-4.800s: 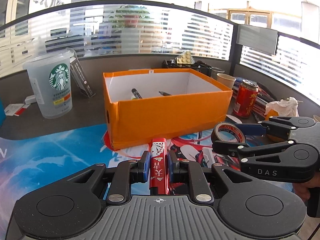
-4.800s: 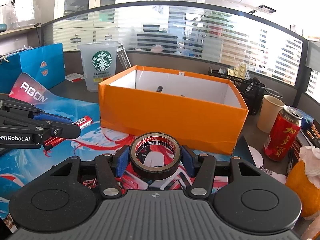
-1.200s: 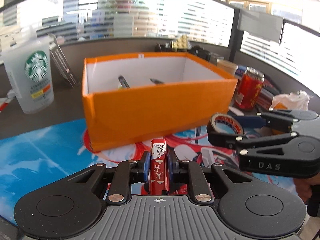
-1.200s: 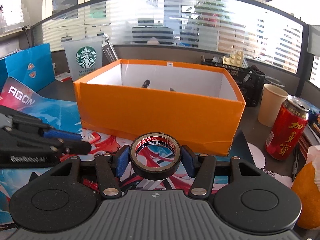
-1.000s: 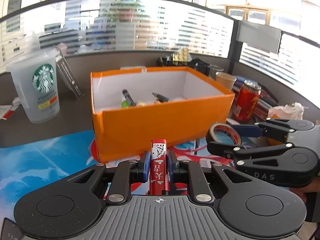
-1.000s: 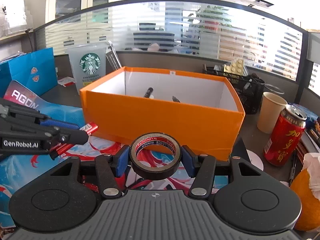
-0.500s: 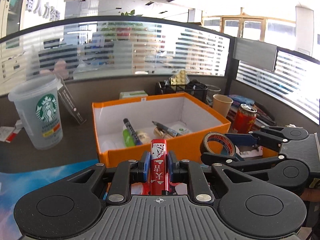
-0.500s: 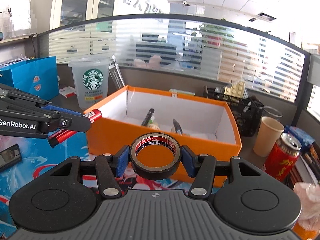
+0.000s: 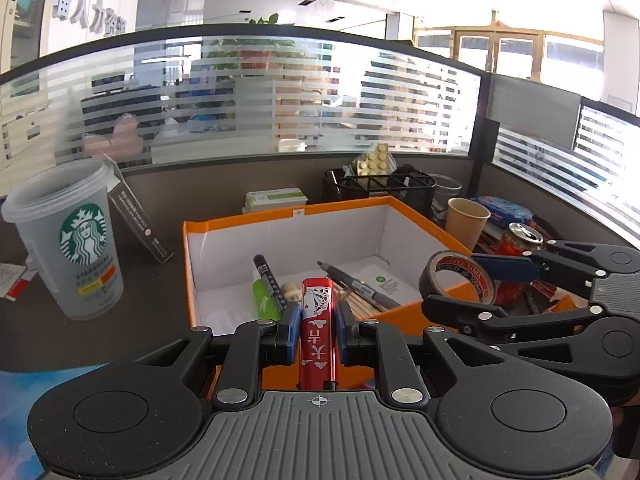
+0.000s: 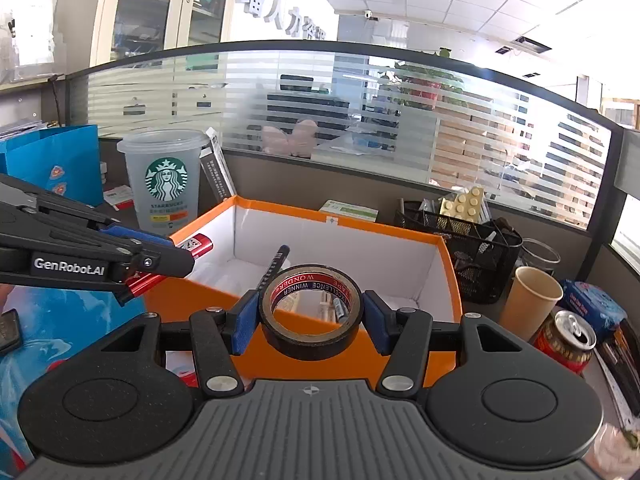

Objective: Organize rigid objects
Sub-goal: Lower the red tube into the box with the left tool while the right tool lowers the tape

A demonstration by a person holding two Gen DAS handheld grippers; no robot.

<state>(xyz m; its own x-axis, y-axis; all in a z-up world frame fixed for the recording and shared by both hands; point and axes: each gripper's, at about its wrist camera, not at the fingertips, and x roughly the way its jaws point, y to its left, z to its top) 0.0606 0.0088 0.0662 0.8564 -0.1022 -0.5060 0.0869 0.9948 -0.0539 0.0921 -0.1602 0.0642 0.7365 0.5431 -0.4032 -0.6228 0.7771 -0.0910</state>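
Observation:
My left gripper (image 9: 317,330) is shut on a slim red card box (image 9: 318,332) with playing cards printed on it, held over the near wall of the orange box (image 9: 292,214). My right gripper (image 10: 310,316) is shut on a black tape roll (image 10: 311,344), just short of the orange box's (image 10: 450,264) near wall. Inside the box lie a black marker (image 9: 269,278), a green tube (image 9: 262,300), a dark pen (image 9: 360,286) and some white paper. In the left wrist view the right gripper (image 9: 456,286) holds the tape roll (image 9: 460,276) at the right. The left gripper (image 10: 176,258) shows at left in the right wrist view.
A Starbucks cup (image 9: 68,240) stands left of the box with a dark carton (image 9: 140,220) leaning behind it. Right of the box are a paper cup (image 9: 466,222), a red can (image 9: 520,240) and a black mesh organiser (image 9: 380,190). A blue bag (image 10: 52,160) stands far left.
Both grippers have risen and moved toward the orange box, so I now look down into it. The card box and the tape roll stay gripped.

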